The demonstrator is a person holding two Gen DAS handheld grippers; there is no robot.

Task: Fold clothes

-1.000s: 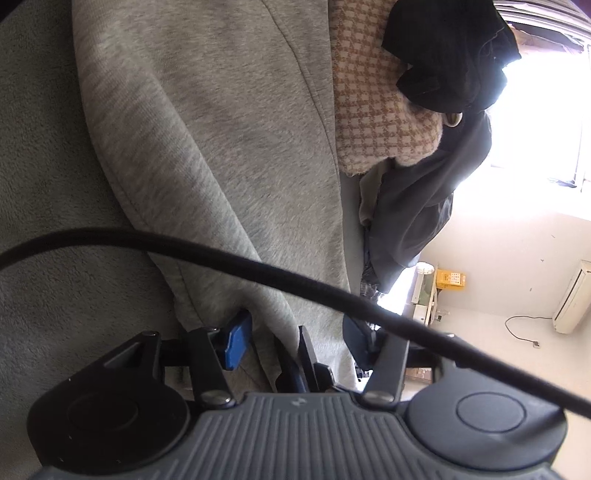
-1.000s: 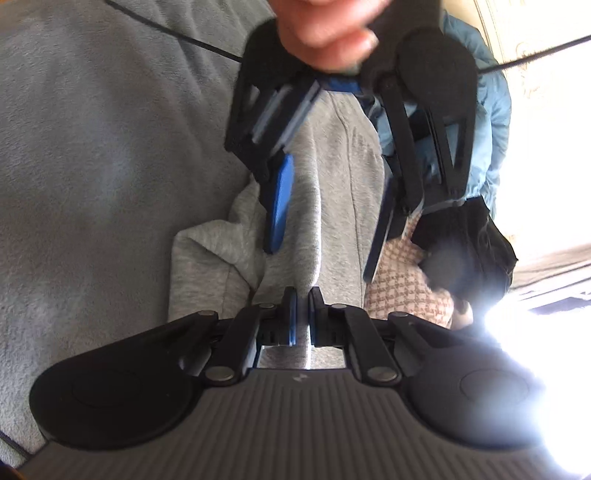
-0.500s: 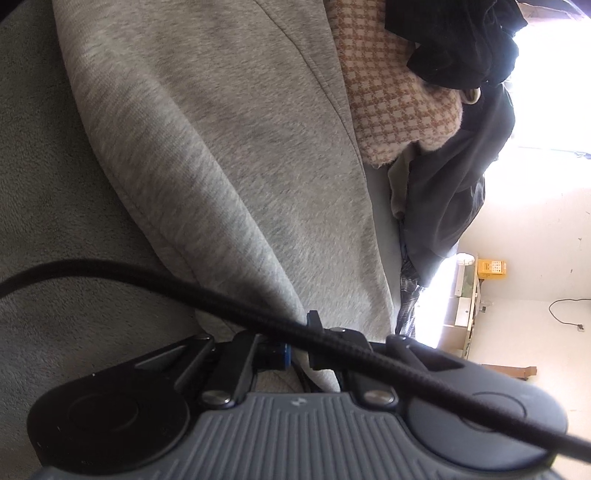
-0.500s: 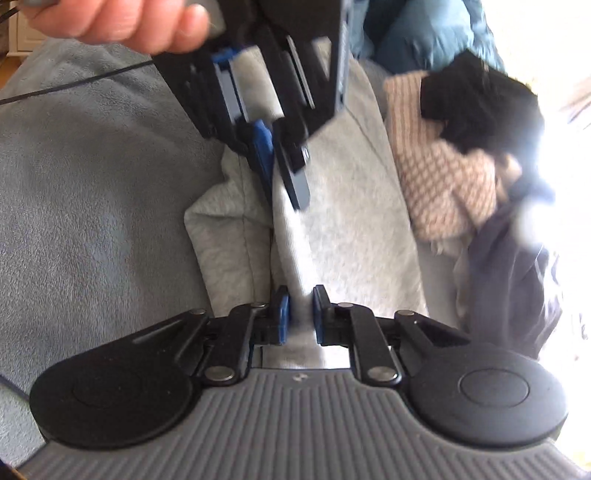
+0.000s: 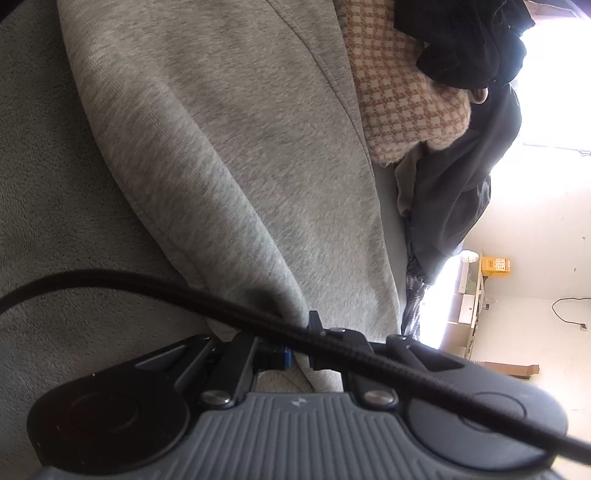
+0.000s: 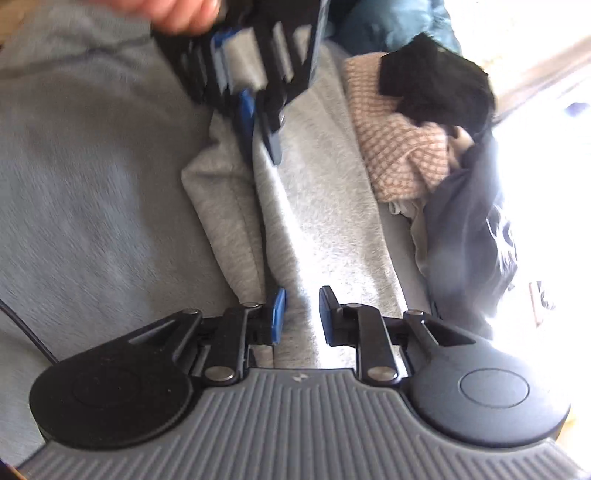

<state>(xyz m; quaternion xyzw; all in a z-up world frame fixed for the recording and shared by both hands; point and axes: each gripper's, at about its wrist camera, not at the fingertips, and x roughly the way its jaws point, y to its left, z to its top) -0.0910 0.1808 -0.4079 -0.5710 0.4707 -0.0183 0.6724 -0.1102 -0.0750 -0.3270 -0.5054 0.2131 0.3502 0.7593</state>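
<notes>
- The right gripper (image 6: 301, 314) has its fingers (image 6: 277, 314) parted, and the jaws have just been opening; a ridge of the grey sweatshirt (image 6: 325, 206) runs through the gap, but the pads stand off the cloth on both sides.
- The left gripper (image 5: 299, 354) is clamped tight on a raised fold of the same sweatshirt (image 5: 229, 147). In the right wrist view its blue and black fingers (image 6: 245, 122) pinch that fold from above, with a hand (image 6: 177, 14) holding the tool at the top edge.
- The sweatshirt lies lengthwise on a grey fleece blanket (image 5: 55, 229).
- A black cable (image 5: 177, 291) crosses in front of the left gripper.
- Just beyond the sweatshirt sits a heap of other clothes: a tan checked garment (image 6: 399, 155), a black garment (image 6: 436, 88) on top of it, and a dark grey one (image 5: 469, 192) beside them.
</notes>
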